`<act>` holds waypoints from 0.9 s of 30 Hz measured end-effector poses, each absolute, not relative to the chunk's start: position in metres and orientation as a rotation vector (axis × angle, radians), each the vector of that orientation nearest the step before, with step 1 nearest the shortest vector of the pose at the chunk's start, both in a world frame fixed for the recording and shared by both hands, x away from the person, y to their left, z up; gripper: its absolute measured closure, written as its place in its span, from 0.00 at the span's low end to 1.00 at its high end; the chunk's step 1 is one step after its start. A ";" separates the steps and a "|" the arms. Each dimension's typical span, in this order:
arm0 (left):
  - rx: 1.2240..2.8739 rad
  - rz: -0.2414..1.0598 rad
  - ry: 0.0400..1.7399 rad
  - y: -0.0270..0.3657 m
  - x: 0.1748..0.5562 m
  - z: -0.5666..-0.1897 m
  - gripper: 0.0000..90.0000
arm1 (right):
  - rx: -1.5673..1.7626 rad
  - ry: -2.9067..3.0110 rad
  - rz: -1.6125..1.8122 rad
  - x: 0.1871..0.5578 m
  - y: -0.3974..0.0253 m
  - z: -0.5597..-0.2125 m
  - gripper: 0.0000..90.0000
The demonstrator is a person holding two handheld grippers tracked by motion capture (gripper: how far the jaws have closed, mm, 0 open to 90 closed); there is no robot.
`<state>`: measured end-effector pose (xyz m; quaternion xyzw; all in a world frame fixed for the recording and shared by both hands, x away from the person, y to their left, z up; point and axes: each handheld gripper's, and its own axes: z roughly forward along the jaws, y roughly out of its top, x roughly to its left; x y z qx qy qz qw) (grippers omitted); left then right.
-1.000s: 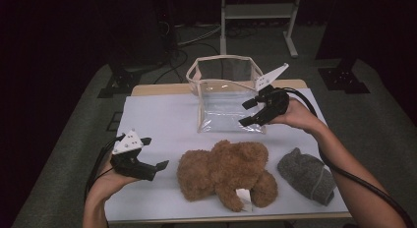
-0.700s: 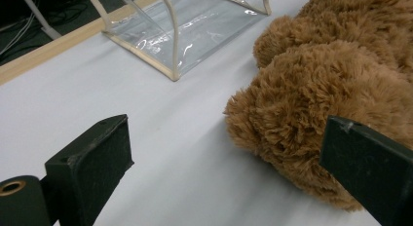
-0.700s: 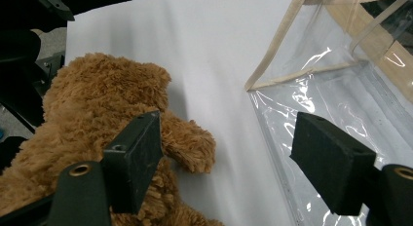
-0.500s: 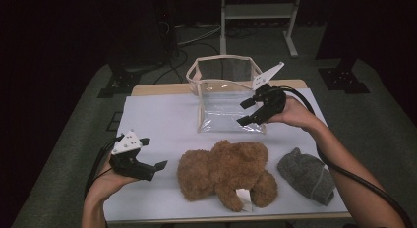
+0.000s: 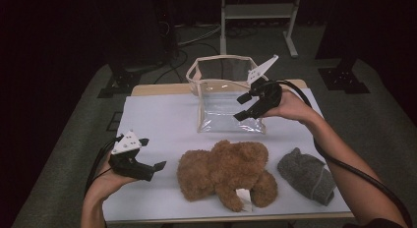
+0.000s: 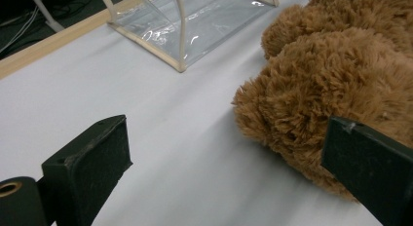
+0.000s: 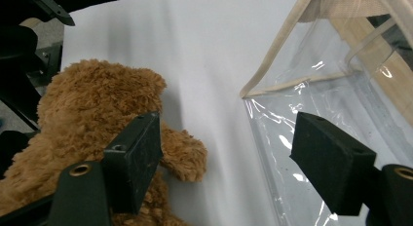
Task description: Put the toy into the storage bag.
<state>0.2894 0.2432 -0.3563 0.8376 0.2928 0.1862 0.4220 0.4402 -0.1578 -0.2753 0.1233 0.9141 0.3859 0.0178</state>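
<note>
both my grippers hang wide open over the white table (image 5: 157,115), holding nothing.

my left gripper (image 5: 153,169) sits low at 8 o'clock, wrist bent, jaws spread toward the brown teddy bear (image 5: 223,171) lying just beside it at 6 o'clock. my right gripper (image 5: 245,106) is raised at 1 o'clock, forearm stretched forward, jaws parted over the clear bag (image 5: 223,98) standing at 12 o'clock.

Left gripper (image 5: 153,168) sits low at seven o'clock, jaws spread wide, pointing toward three, hand cupped beneath it. Right gripper (image 5: 244,107) is raised at one o'clock, forearm stretching in from five, jaws parted and aimed toward eight o'clock.
</note>
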 end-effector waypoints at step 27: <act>2.096 0.467 0.776 0.254 0.288 -0.360 0.03 | 0.321 2.857 1.096 0.471 -0.135 -0.249 0.31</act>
